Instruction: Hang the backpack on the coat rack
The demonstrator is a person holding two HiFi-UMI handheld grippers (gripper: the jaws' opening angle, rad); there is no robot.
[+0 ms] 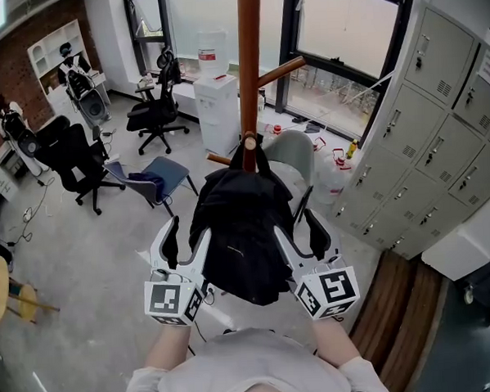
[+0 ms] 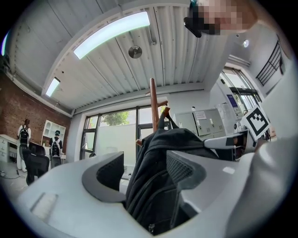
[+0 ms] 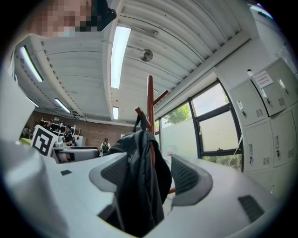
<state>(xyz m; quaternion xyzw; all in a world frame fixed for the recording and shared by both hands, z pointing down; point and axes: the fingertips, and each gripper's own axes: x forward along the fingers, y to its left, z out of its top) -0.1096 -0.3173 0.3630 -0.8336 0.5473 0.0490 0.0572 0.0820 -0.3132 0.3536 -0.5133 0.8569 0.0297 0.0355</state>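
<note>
The backpack (image 1: 235,232) hung on the coat rack (image 1: 250,60), its top loop (image 1: 249,156) caught over a short peg (image 1: 249,139) on the near side of the brown pole, and the black body drooped straight down against the pole, clear of the floor. I had my left tongs (image 1: 184,239) on the left of the rack, right beside the bag's flank, with the two jaws spread wide. In the left gripper view the bag's side filled the gap between them, but the left jaw stood off from the fabric and nothing was clamped. My right tongs (image 1: 300,233) sat on the other side of the rack, close against the bag's opposite flank, jaws just as far apart. In the right gripper view the bag hung loose between them, and I could not tell whether either pad touched it. So both tongs flanked the hanging bag and gripped nothing. Beyond the rack stood a white water dispenser (image 1: 218,110) by the window, grey lockers (image 1: 439,140) lined the wall to the rack's right, and a black office chair (image 1: 155,114) stood well off to its left.
</note>
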